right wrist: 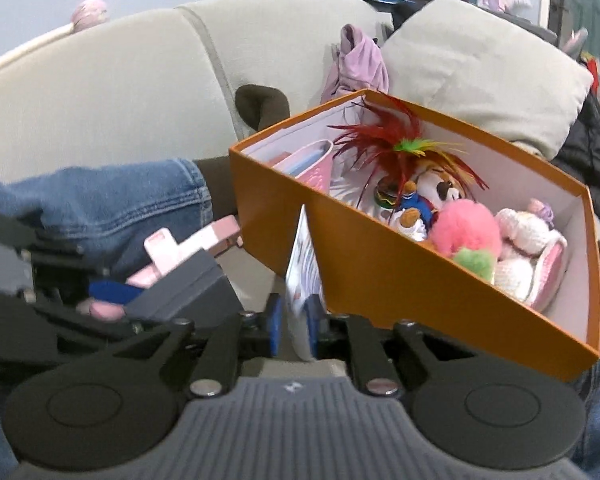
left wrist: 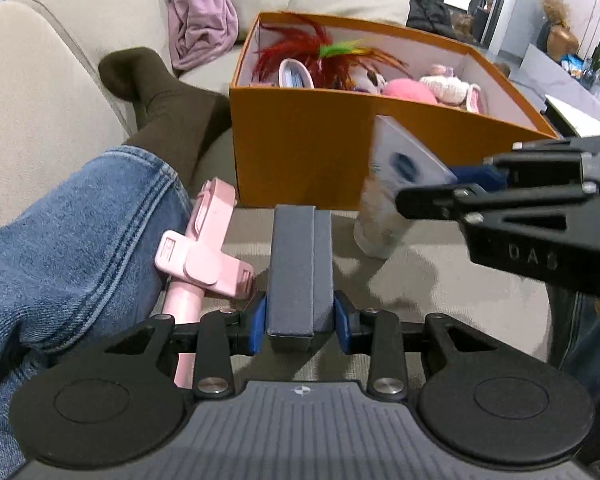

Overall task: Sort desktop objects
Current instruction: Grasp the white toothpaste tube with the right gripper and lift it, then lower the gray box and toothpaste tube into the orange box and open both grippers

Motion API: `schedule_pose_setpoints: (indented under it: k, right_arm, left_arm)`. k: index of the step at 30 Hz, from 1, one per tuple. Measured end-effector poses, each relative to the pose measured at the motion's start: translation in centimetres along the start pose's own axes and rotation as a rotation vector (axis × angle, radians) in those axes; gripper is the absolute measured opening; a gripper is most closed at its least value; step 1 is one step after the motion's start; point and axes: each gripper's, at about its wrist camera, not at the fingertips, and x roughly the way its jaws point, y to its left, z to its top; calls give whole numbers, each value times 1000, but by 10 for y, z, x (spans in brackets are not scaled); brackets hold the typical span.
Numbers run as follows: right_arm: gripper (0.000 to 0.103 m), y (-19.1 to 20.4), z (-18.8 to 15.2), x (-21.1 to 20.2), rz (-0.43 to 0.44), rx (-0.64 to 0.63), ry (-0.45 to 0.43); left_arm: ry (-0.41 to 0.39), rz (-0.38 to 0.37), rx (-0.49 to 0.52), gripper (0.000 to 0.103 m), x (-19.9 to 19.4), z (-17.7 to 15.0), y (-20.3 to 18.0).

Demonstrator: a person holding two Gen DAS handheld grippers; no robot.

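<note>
My left gripper (left wrist: 300, 320) is shut on a long dark grey box (left wrist: 300, 264), held just in front of the orange box (left wrist: 312, 152). My right gripper (right wrist: 296, 320) is shut on the flat end of a white cream tube (right wrist: 302, 276), which also shows in the left wrist view (left wrist: 396, 184) hanging cap down beside the orange box (right wrist: 380, 276). The orange box is open and holds plush toys (right wrist: 468, 228), a red feather toy (right wrist: 384, 148) and a pink holder (right wrist: 316, 164). The grey box also shows in the right wrist view (right wrist: 184, 292).
A pink phone stand (left wrist: 204, 248) lies on the sofa seat by a person's jeans leg (left wrist: 72, 248) and dark sock (left wrist: 160, 92). A lilac garment (left wrist: 200, 36) and a beige cushion (right wrist: 480, 68) lie on the beige sofa (right wrist: 100, 92) behind the box.
</note>
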Motion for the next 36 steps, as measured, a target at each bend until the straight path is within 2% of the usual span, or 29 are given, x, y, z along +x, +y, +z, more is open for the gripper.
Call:
schedule_pose_setpoints:
  k: [1, 5, 6, 7, 9, 12, 16, 18, 21, 23, 26, 30, 36]
  right_arm:
    - [33, -2, 2, 2, 9, 15, -1]
    - [33, -6, 9, 1, 31, 52, -7]
    - [27, -6, 9, 1, 28, 57, -8]
    - [18, -7, 10, 2, 24, 61, -6]
    - [8, -9, 8, 1, 15, 73, -4]
    - [7, -16, 6, -9, 27, 117, -10]
    - [6, -28, 12, -42, 86, 176, -66]
    - [6, -34, 19, -61, 110, 205, -117]
    - [6, -49, 33, -88, 136, 266, -217]
    - [7, -59, 43, -101, 128, 300, -282]
    - [7, -71, 56, -107, 58, 326, -352]
    - [7, -90, 60, -84, 3, 383, -323]
    - [7, -115, 42, -33, 27, 483, -191]
  left_arm:
    - [10, 3, 0, 40, 1, 1, -1]
    - [13, 12, -3, 40, 0, 6, -3]
    - [12, 15, 0, 40, 0, 8, -3]
    - [12, 21, 8, 39, -1, 9, -4]
    - [13, 28, 16, 38, -1, 12, -4]
    - [0, 19, 2, 38, -9, 16, -2]
    - [-88, -50, -2, 38, -45, 31, -2]
    - [-144, -91, 7, 38, -65, 43, -4]
    - [-240, -107, 23, 38, -88, 67, -6]
    - [-290, -119, 14, 38, -95, 87, -7]
    - [-328, -146, -21, 38, -87, 115, -8]
    - [-275, -131, -16, 38, -51, 137, -18]
    - [-146, -43, 71, 38, 6, 128, -37]
